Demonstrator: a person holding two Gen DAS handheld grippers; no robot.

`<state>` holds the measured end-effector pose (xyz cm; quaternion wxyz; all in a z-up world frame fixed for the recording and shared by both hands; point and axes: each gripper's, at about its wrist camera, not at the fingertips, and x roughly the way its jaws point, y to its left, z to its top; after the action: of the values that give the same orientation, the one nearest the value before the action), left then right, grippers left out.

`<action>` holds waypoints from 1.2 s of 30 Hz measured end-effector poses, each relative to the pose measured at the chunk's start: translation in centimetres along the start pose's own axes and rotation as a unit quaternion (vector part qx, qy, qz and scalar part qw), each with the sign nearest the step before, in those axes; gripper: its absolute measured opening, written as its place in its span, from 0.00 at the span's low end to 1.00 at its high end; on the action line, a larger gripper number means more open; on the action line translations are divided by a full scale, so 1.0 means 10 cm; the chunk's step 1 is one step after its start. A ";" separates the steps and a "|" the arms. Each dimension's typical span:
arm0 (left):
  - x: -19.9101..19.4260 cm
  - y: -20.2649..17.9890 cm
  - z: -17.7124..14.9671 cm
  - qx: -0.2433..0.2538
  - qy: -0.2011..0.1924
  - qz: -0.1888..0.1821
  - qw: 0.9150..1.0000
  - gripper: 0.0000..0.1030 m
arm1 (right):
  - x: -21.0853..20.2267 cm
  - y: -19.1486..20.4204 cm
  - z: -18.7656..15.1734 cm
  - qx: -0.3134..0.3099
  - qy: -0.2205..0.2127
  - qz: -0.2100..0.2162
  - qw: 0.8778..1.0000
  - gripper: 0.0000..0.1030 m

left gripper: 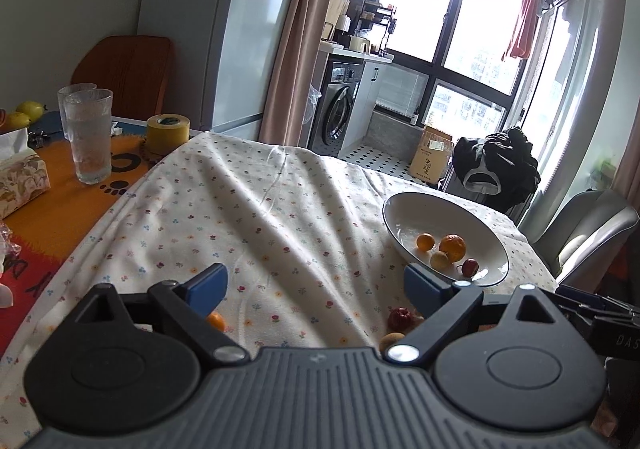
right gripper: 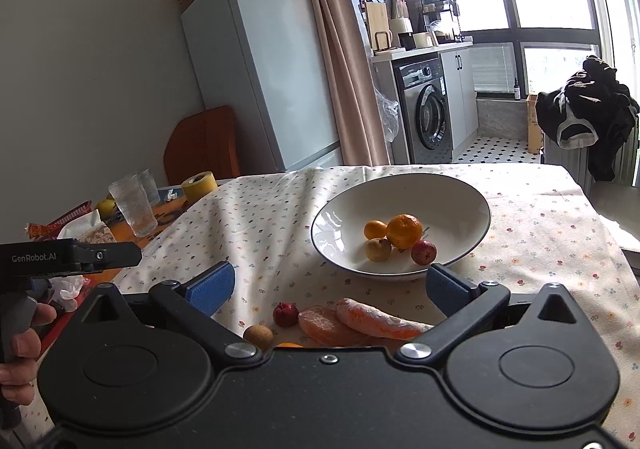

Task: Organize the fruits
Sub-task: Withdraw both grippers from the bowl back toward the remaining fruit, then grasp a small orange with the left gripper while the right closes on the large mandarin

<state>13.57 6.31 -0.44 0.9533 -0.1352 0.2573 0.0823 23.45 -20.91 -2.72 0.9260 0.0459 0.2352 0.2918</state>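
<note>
Left wrist view: left claw [left gripper: 316,285] wide, blue pads apart, nothing between them, hovering over the floral white cloth covering the worktop [left gripper: 256,217]. Shallow white ceramic bowl with dark rim [left gripper: 408,205] at 2 o'clock from the claw, holding a large orange [left gripper: 453,247], a small orange citrus [left gripper: 425,241], a pale yellow round fruit [left gripper: 440,260] and a small red fruit [left gripper: 470,267]. Loose on the cloth: small orange fruit [left gripper: 216,321] under the left pad at 8 o'clock, small red apple-like fruit [left gripper: 400,319] and brown round fruit [left gripper: 390,341] at 4 o'clock.

Right wrist view: right claw [right gripper: 330,287] wide, empty. Bowl [right gripper: 460,201] at 12 o'clock, same four fruits touching in a cluster. Between the pads, near the claw body: red fruit [right gripper: 285,314], brown round fruit [right gripper: 258,336], two plastic-wrapped orange pieces [right gripper: 360,323] lying side by side, touching. Hand [right gripper: 24,345] grips the other tool's handle at 9 o'clock.
</note>
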 end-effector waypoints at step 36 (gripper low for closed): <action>0.56 0.58 -0.42 -0.046 0.036 0.049 0.997 0.59 | 0.46 0.29 -0.52 -0.010 0.108 0.023 0.994 0.53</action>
<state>15.06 11.07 -8.02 0.9312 -0.1689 0.2933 0.1354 22.82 -16.26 -8.60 0.8888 0.0105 0.3295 0.3183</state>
